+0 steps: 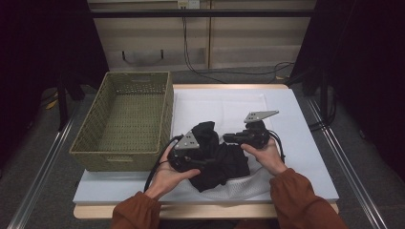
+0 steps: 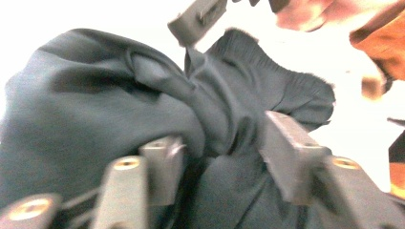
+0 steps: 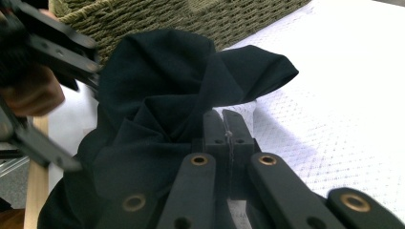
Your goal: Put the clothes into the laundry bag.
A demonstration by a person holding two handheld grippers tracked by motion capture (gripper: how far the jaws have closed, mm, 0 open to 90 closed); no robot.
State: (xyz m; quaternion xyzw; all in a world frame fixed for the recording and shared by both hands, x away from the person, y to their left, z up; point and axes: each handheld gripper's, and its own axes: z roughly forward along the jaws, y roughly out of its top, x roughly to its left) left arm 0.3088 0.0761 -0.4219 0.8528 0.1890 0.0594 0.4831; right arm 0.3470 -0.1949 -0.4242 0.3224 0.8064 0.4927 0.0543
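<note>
A: Where's the black garment (image 1: 217, 160)?
B: Bunched at the tabletop's (image 1: 305, 143) near edge. Right tool (image 3: 227, 125) is clenched on a fold; left tool (image 2: 217, 143) is released around it.
A: Regrip deep, lift together toward the basket (image 1: 125, 119).

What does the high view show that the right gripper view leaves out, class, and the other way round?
High view alone: the whole green woven basket standing empty at the table's left, both orange sleeves, and the wall and cables behind.

Right gripper view alone: the right gripper from close up, its jaws pressed together beside a fold of cloth; whether they pinch it is unclear.

Both: the black garment bunched on the white mat, the basket's weave, and the left gripper at the garment's far side.
</note>
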